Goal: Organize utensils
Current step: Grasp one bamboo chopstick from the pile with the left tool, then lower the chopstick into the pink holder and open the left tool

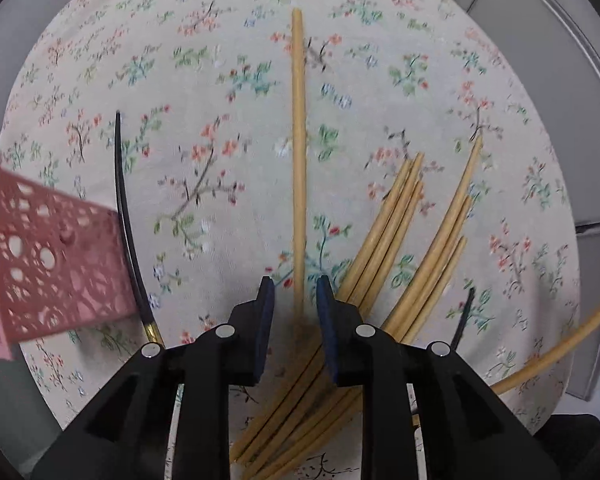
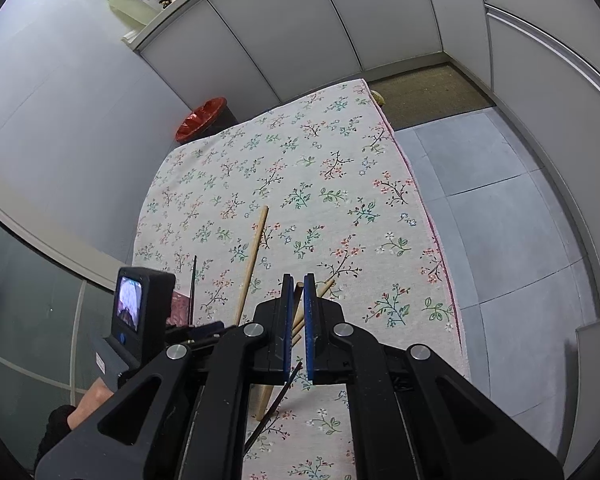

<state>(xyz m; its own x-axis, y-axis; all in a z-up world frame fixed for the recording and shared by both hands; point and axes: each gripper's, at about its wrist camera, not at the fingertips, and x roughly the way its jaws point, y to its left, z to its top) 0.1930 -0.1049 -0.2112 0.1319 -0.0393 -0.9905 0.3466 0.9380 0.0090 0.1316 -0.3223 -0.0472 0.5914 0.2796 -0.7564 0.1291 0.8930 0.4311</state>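
A bundle of bamboo chopsticks [image 1: 400,248] lies fanned on the floral tablecloth [image 1: 220,120]. My left gripper [image 1: 294,284] is open low over the cloth, its fingers on either side of one long bamboo chopstick [image 1: 298,140] that points away. A black chopstick [image 1: 126,220] lies to the left beside a pink perforated basket [image 1: 48,256]. Another black chopstick [image 1: 462,316] lies to the right. My right gripper [image 2: 298,280] is higher up and shut on a bamboo chopstick [image 2: 298,300]. The long chopstick [image 2: 252,256] and the left gripper's camera [image 2: 140,300] show in the right wrist view.
The tablecloth [image 2: 320,168] covers a table with grey floor [image 2: 500,220] to its right. A red-lined bin [image 2: 202,118] stands behind the table's far left corner. White cabinet panels [image 2: 300,20] line the back wall.
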